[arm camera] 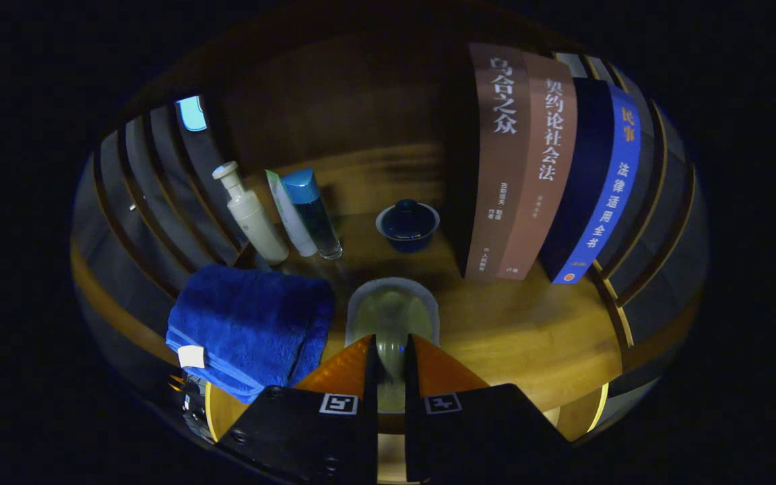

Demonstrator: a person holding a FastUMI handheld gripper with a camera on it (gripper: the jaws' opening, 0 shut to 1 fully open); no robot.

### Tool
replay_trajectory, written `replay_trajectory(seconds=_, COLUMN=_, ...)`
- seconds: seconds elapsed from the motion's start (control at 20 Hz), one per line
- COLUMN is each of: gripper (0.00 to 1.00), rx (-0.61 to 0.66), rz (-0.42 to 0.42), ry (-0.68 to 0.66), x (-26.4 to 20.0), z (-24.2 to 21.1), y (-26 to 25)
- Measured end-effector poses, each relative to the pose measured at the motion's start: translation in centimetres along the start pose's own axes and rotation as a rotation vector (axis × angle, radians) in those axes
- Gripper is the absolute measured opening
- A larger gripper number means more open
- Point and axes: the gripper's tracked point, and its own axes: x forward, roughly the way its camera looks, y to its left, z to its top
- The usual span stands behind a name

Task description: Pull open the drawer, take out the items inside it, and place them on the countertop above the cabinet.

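My gripper [391, 342] is shut on the handle of a pale grey-green ceramic spoon [391, 308]. The spoon's bowl sticks out just ahead of the fingertips, low over the wooden countertop [523, 330]; whether it touches the wood I cannot tell. A folded blue towel [250, 323] lies on the countertop right beside the left finger. Beyond the spoon stands a small dark blue lidded cup [407, 224].
Behind the towel stand a white pump bottle [252, 217], a white tube [290, 215] and a blue-capped bottle [314, 214]. Several upright books [529, 168] rise beyond the right finger. Slatted walls close both sides. Bare wood lies to the right of the spoon.
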Motion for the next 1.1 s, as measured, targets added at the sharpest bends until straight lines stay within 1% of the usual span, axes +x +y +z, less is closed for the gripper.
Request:
replay_trajectory(seconds=0.1, gripper=0.26, rx=-0.007, rz=-0.012, ry=0.005, x=0.5, z=0.2, y=-0.2)
replay_trajectory(seconds=0.2, gripper=0.38, rx=0.004, rz=0.009, ry=0.002, x=0.8, z=0.3, y=0.3)
replay_trajectory(seconds=0.3, gripper=0.80, rx=-0.001, rz=0.007, ry=0.012, x=0.4, z=0.1, y=0.1)
replay_trajectory(seconds=0.35, gripper=1.00, rx=0.002, rz=0.004, ry=0.009, x=0.1, z=-0.3, y=0.2)
replay_trajectory(seconds=0.45, gripper=1.00, rx=0.017, rz=0.008, ry=-0.024, x=-0.5, z=0.2, y=0.3)
replay_trajectory(seconds=0.65, gripper=1.00, rx=0.020, rz=0.011, ry=-0.110, x=-4.3, z=-0.2, y=0.5)
replay_trajectory(seconds=0.75, gripper=1.00, rx=0.017, rz=0.045, ry=-0.163, x=-7.2, z=-1.6, y=1.6)
replay_trajectory(seconds=0.95, gripper=1.00, rx=-0.023, rz=0.068, ry=-0.337, x=-13.8, z=-4.8, y=2.6)
replay_trajectory(seconds=1.1, gripper=1.00, rx=-0.036, rz=0.061, ry=-0.470, x=-19.3, z=-8.6, y=2.8)
